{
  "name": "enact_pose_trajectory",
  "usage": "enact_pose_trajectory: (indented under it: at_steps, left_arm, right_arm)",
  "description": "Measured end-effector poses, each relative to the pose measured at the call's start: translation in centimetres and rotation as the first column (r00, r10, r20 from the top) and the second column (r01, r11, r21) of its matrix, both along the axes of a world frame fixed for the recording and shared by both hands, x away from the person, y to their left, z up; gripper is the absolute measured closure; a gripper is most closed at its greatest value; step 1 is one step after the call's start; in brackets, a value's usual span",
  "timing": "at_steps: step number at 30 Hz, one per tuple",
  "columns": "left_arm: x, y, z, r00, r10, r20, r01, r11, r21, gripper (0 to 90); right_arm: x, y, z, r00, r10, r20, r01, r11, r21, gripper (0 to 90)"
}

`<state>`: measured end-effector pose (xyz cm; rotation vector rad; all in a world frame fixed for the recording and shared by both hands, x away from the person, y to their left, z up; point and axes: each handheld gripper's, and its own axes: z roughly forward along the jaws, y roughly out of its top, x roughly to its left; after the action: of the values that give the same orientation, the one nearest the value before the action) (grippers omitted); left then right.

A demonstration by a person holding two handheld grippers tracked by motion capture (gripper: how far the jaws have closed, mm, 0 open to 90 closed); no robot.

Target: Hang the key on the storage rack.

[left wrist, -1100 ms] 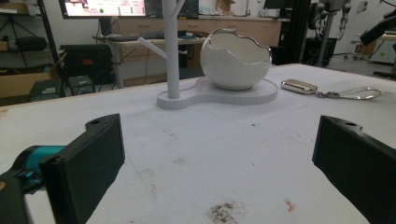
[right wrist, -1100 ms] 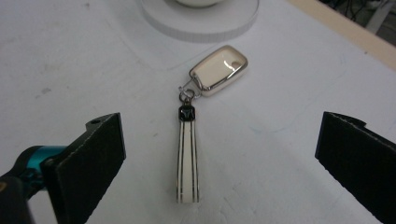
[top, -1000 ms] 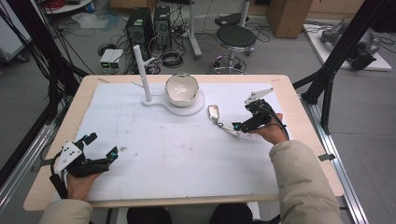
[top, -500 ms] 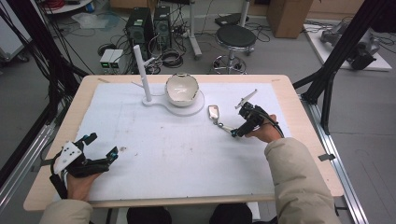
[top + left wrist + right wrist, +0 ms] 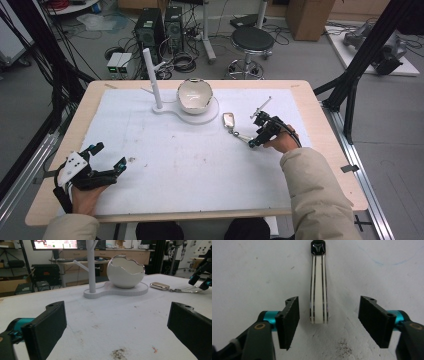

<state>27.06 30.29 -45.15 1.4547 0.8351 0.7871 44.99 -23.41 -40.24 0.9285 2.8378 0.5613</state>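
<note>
The right gripper [image 5: 329, 322] hangs low over the table with its ribbed black pads apart on either side of a slim white-and-chrome key fob strap [image 5: 319, 287]. The jaws have just been closing, yet a gap remains on each side and neither pad touches the strap. In the right gripper view the strap's long axis runs straight away from the gripper: its blunt, squared end lies between the pads and its far end carries a glossy black cap. Three thin dark lines run lengthwise down its smooth white face, edged in polished metal.

In the high view the same gripper [image 5: 254, 143] sits at the right middle of the white, slightly stained table mat [image 5: 200, 165]. The strap [image 5: 241, 136] lies flat and slants up and left toward a rounded, shiny silver fob body [image 5: 229, 119]. Just beyond stands a white eggshell-shaped bowl with a jagged rim [image 5: 194, 94] on a flat white stand [image 5: 200, 116] with a slender upright post [image 5: 151, 77].

The left gripper [image 5: 107, 156] rests near the mat's near-left corner, jaws spread wide around nothing.
</note>
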Motion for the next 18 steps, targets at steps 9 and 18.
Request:
enact_pose_trajectory:
  at_steps: [9, 18]
  left_arm:
    - [0.0, 0.0, 0.0, 1.0, 0.0, 0.0, 0.0, 1.0, 0.001, 2.7]
    - [0.0, -0.01, 0.0, 1.0, 0.001, 0.0, -0.001, 1.0, 0.0, 2.7]
  right_arm:
    - [0.21, 0.3, -0.22, 0.9997, 0.009, -0.023, -0.009, 1.0, -0.002, 54.9]
    - [0.15, 0.97, -0.48, 0.9984, 0.052, -0.023, -0.053, 0.9975, -0.048, 72.4]
